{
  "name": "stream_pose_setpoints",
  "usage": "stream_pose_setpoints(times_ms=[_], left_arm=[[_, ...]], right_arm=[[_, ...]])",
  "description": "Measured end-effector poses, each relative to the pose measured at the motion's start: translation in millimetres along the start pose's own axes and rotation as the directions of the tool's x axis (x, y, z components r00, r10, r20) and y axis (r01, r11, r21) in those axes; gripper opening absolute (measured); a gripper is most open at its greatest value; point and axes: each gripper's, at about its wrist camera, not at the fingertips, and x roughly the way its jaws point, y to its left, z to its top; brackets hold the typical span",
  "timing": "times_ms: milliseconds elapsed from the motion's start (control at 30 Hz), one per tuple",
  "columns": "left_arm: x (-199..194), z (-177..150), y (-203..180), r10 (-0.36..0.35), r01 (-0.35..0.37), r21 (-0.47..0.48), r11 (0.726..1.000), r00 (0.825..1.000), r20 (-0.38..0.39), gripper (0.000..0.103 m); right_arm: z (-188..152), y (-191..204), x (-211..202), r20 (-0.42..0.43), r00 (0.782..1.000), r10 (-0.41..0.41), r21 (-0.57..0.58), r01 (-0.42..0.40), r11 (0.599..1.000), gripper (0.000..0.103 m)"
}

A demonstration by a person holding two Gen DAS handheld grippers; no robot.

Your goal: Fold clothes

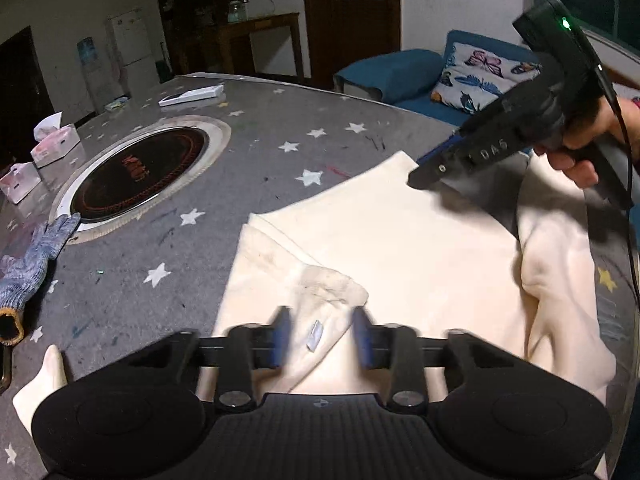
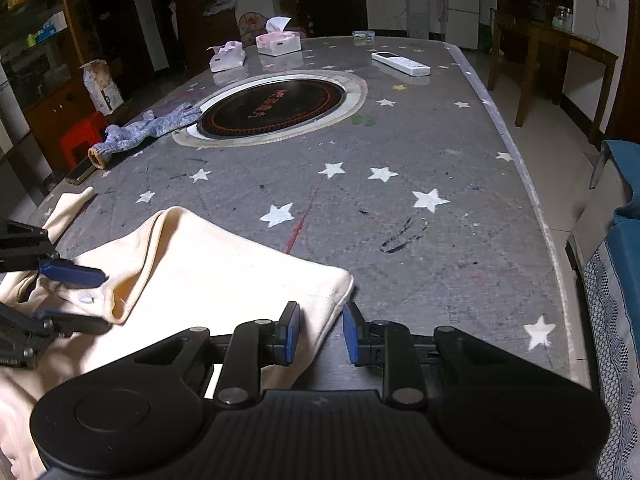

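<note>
**Both tongs at the cream garment, a fold in hand**

Between the blue pads of the left tongs lies a doubled flap of the cream garment, with a small pale tag on it. The pads stand narrowly apart and blurred; I cannot tell whether they press the cloth. My guess is that this flap is the piece being taken up to carry across as the next fold.

The right tongs stand a little spread, astride the garment's nearer corner edge: the left pad is over cloth, the right over bare worktop, nothing pinched. They seem placed to steady that corner.

The garment spreads beyond both tongs on the worktop, partly folded, one layer turned over with a rolled edge. It is soft, thick-looking and faintly soiled along the flap.

Farther off from the tongs sit an inset round hob, a blue knitted glove, tissue boxes and a white remote.
</note>
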Motion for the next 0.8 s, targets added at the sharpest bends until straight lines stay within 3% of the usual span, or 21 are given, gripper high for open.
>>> stream_pose_setpoints(times_ms=[67, 167, 367, 600, 800], left_arm=[[-1, 1, 7, 0.015, -0.015, -0.018, 1.0, 1.0, 0.008, 0.01], [-8, 2, 21, 0.051, -0.048, -0.067, 0.997, 0.998, 0.031, 0.008], [-17, 15, 74, 0.182, -0.166, -0.23, 0.959, 0.982, 0.052, 0.008], [-3, 20, 133, 0.34, -0.326, -0.364, 0.872, 0.94, -0.028, 0.008], [3, 9, 149, 0.351, -0.355, -0.414, 0.838, 0.932, -0.089, 0.011]], right_arm=[[1, 2, 2, -0.003, 1.0, -0.003, -0.012, 0.003, 1.0, 0.013], [6, 5, 3, 0.004, 1.0, -0.012, -0.029, 0.013, 0.999, 0.004], [41, 15, 6, 0.066, 0.997, -0.028, -0.096, 0.035, 0.995, 0.003], [100, 32, 40, 0.135, 0.988, -0.08, -0.195, 0.105, 0.975, 0.003], [104, 37, 47, 0.106, 0.992, -0.064, -0.247, 0.088, 0.965, 0.009]])
